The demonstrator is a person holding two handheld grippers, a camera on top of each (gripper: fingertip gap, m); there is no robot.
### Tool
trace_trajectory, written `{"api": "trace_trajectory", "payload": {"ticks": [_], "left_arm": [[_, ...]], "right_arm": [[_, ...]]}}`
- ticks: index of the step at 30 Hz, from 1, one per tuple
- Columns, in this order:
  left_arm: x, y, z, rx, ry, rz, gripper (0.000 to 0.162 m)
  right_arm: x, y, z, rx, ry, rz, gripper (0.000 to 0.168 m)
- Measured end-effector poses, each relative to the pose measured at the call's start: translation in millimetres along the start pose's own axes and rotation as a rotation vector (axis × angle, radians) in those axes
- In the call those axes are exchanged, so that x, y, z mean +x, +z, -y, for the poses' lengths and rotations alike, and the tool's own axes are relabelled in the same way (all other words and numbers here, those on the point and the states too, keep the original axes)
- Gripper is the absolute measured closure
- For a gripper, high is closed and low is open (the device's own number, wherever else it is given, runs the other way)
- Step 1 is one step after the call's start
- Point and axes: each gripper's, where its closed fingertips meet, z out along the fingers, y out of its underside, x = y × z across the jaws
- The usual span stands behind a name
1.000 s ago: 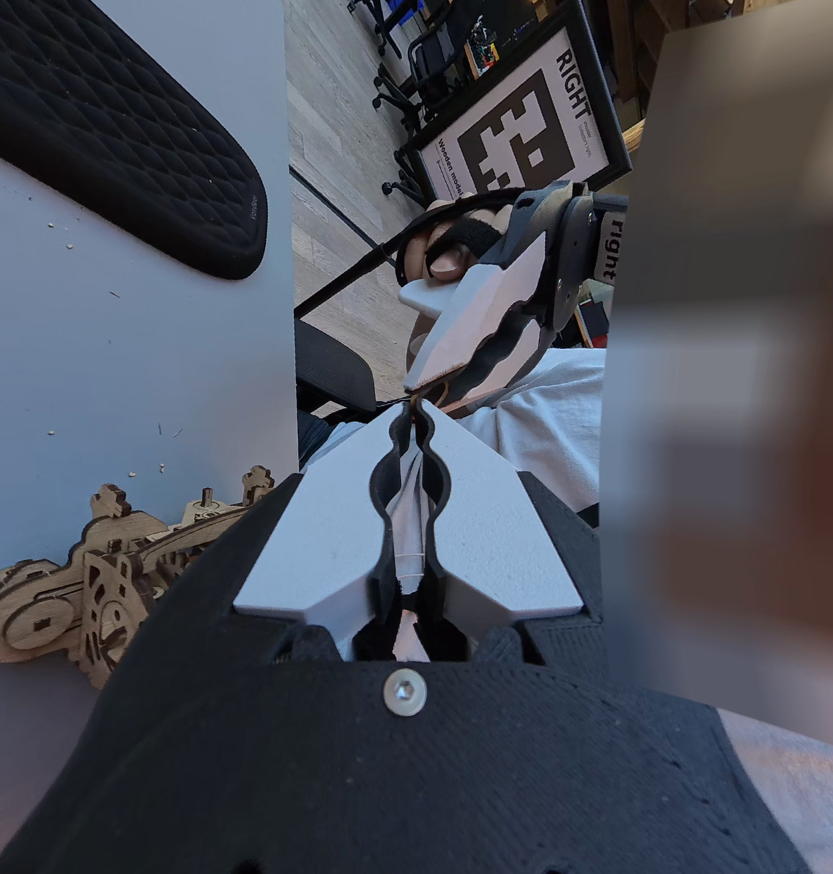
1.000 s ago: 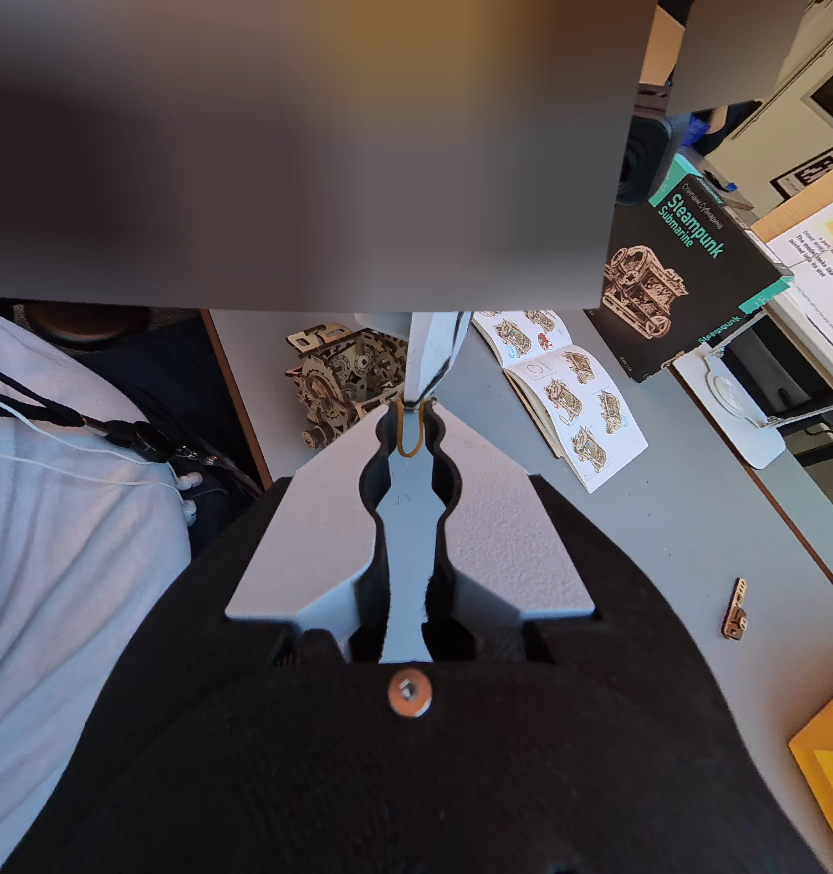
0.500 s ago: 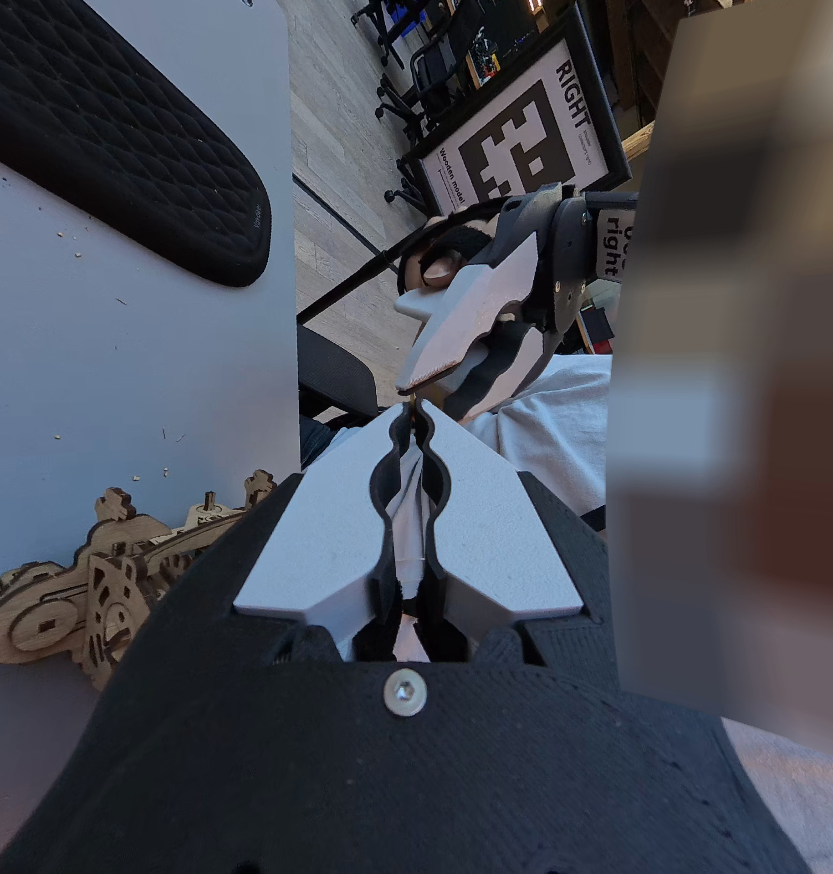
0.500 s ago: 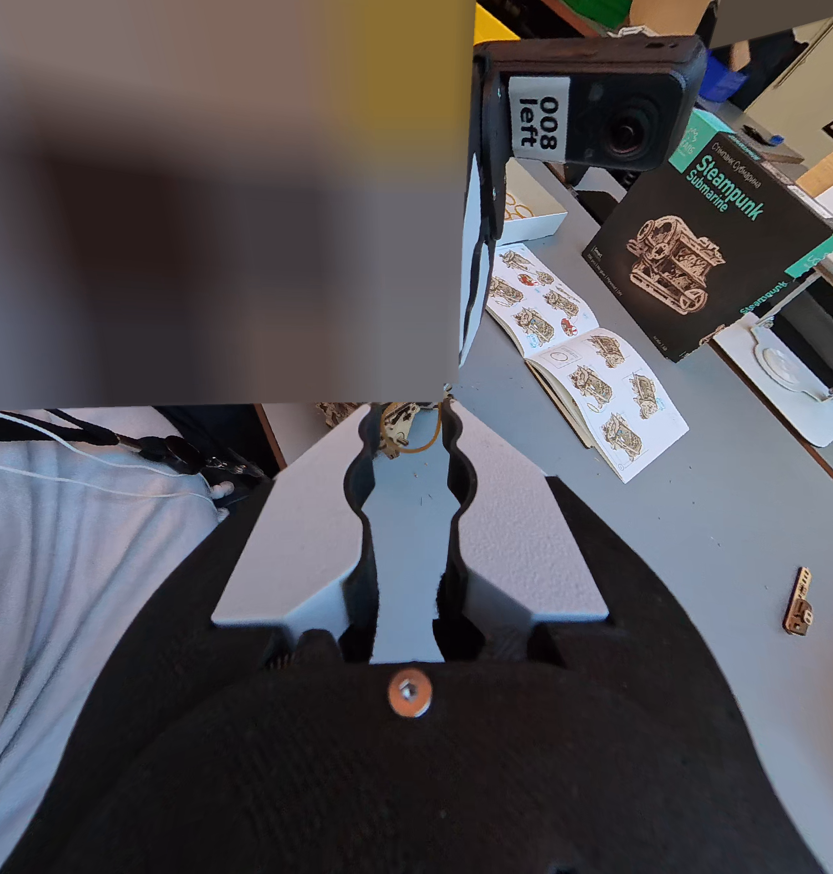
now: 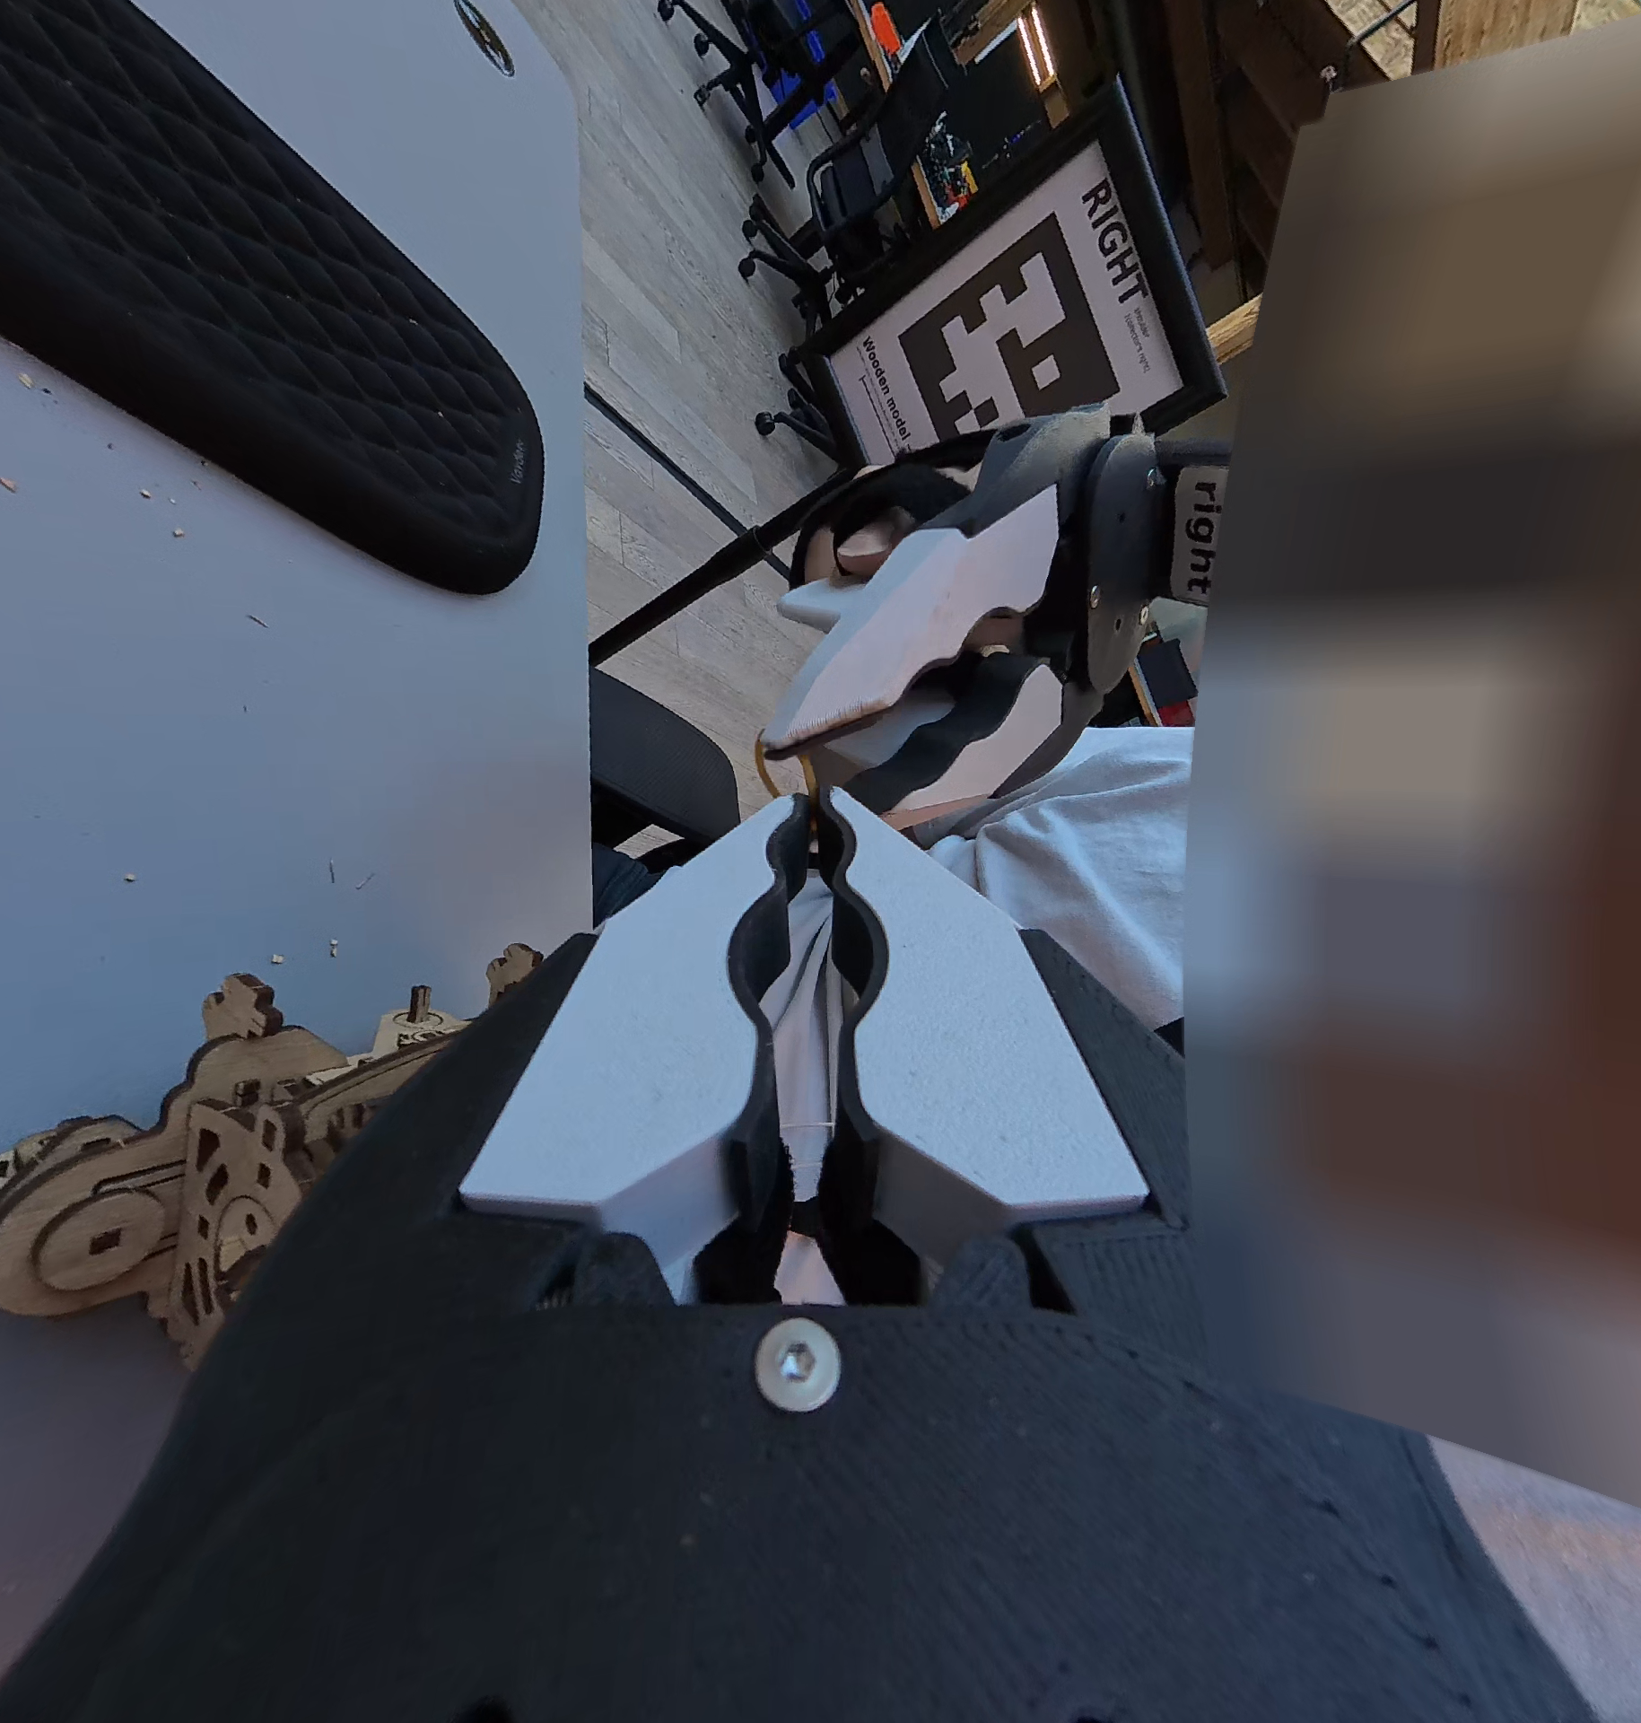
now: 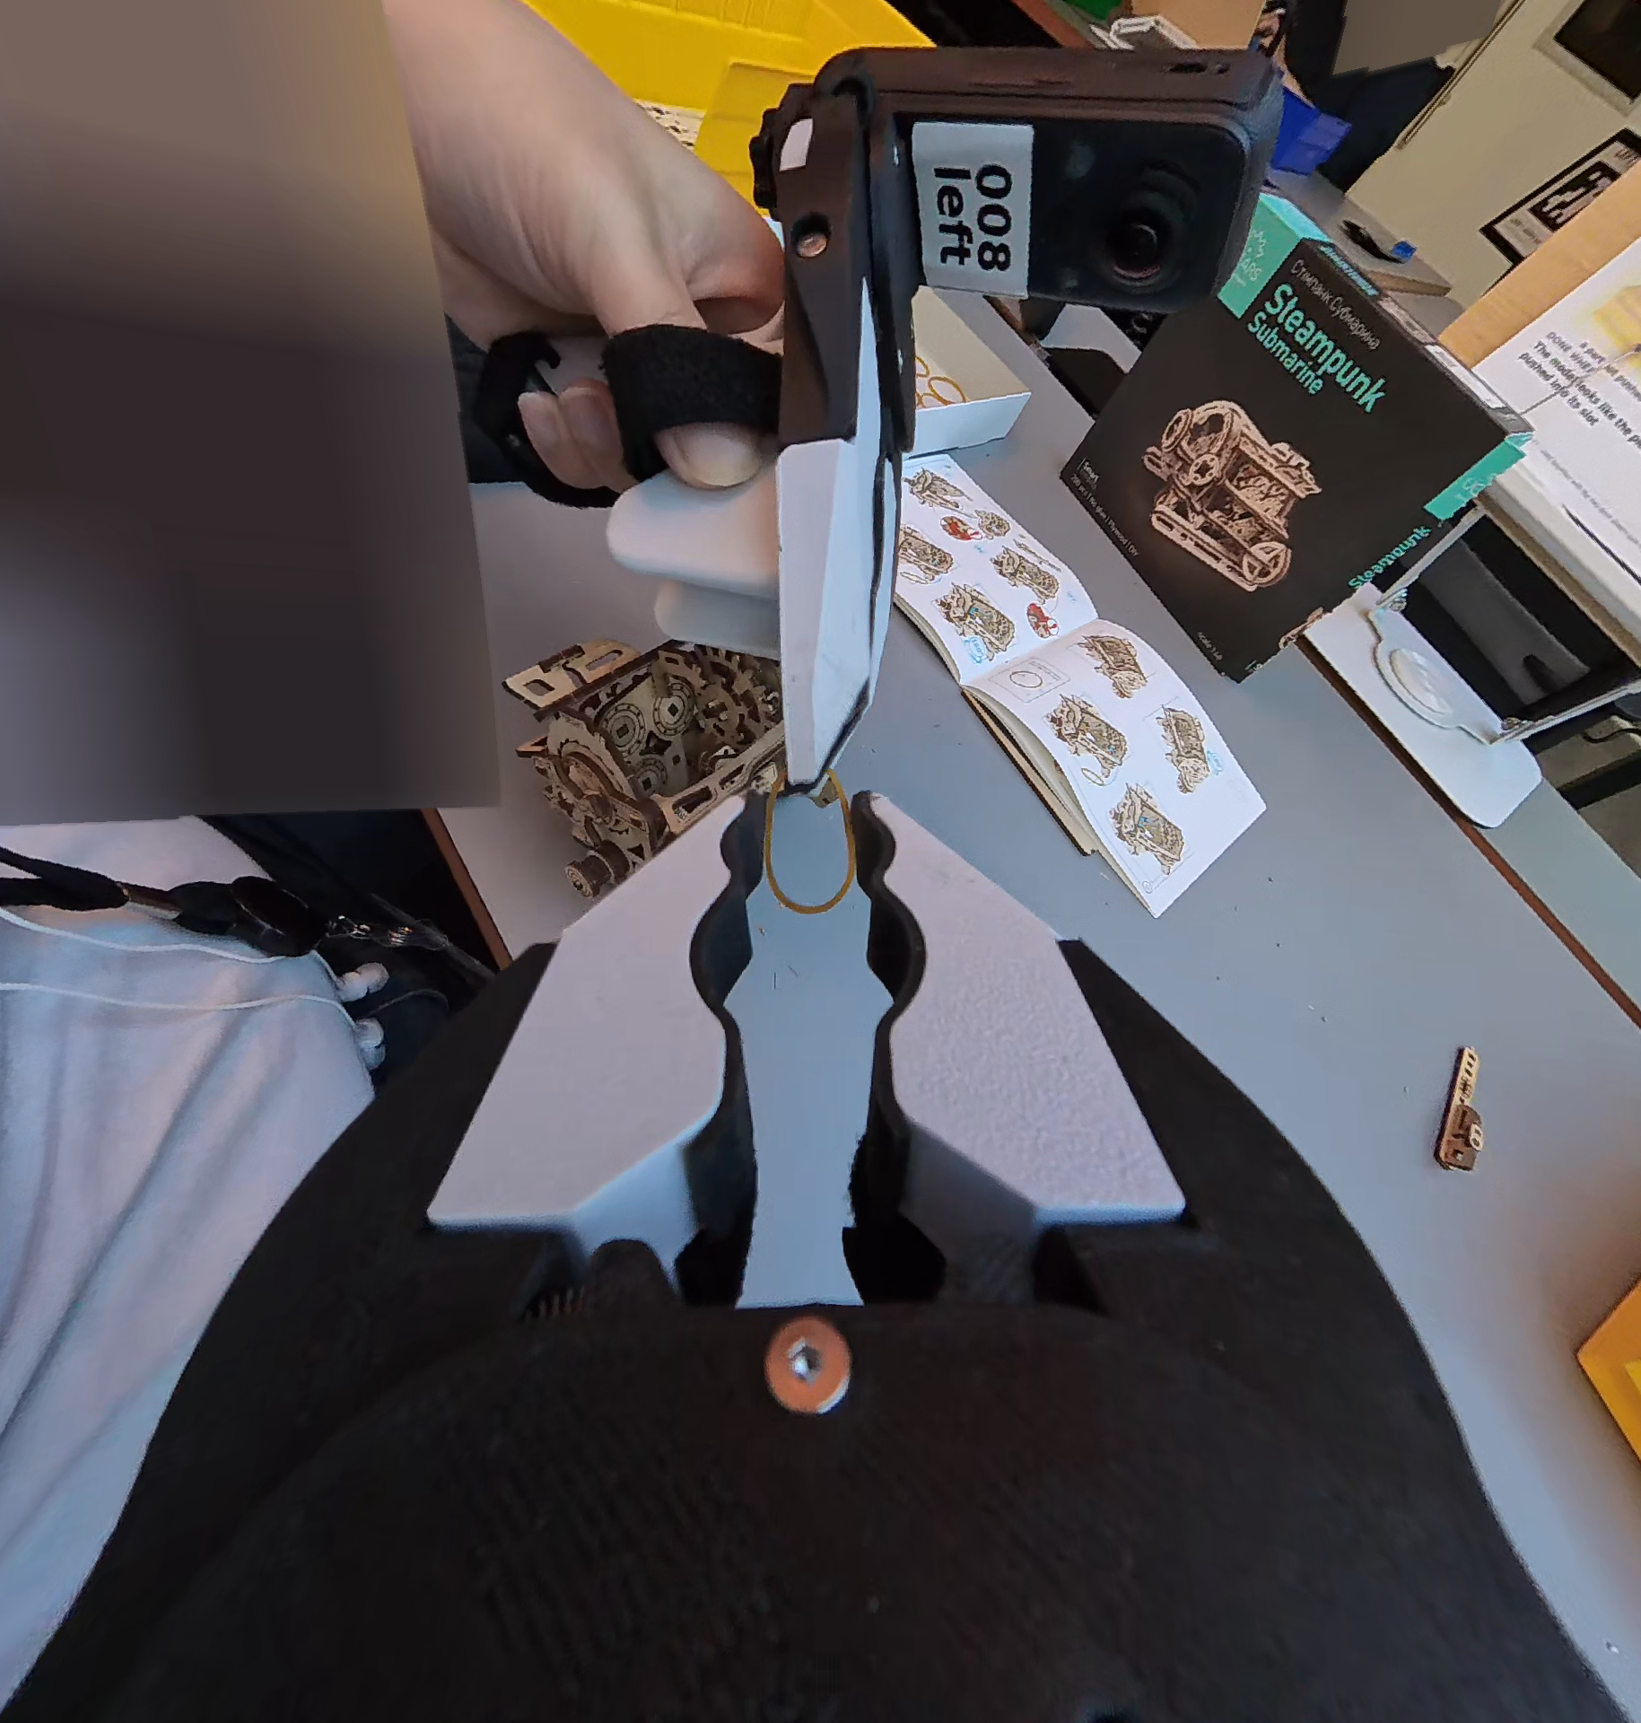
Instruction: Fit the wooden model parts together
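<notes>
My left gripper (image 5: 821, 804) is shut on a thin tan rubber band (image 6: 809, 862), pinched at its fingertips. In the right wrist view the left gripper (image 6: 809, 781) comes down from above, and the band hangs from its tip as an open loop. My right gripper (image 6: 809, 809) is open, with the loop hanging between its two fingers. In the left wrist view the right gripper (image 5: 802, 751) sits just beyond my left fingertips. A part-built wooden gear model (image 6: 644, 746) stands on the grey table (image 6: 1264, 979) behind the grippers, and it also shows in the left wrist view (image 5: 145, 1212).
A small loose wooden part (image 6: 1458, 1109) lies to the right. An open instruction booklet (image 6: 1077, 671) and the black kit box (image 6: 1282, 457) are at the back right. A black padded rest (image 5: 238, 308) lies on the table. A yellow bin corner (image 6: 1637, 1380) is at the right edge. Left and right tips are no more than a few centimetres apart.
My right gripper has opened from nearly shut around the band. The left gripper has risen above it, still pinching the band, and the loop now hangs wider between the right fingers.
</notes>
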Motion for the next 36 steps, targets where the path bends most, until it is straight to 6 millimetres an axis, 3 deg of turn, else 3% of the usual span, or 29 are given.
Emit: {"api": "trace_trajectory", "payload": {"ticks": [1,12,21,36], "left_arm": [[-0.1,-0.1,0.1,0.001,-0.001,-0.001,0.162],[-1.0,-0.4,0.5,0.013,-0.013,-0.006,0.162],[0.6,2.2,-3.8,-0.012,-0.017,-0.016,0.162],[3.7,7.5,-13.1,-0.063,-0.026,-0.034,0.162]], "right_arm": [[0.3,0.2,-0.3,-0.001,-0.003,-0.003,0.152],[0.9,-0.6,-1.4,-0.003,-0.053,-0.031,0.167],[1.0,-3.1,-0.9,0.003,-0.083,-0.027,0.152],[-14.4,-2.5,-2.4,-0.009,-0.138,0.033,0.159]]}}
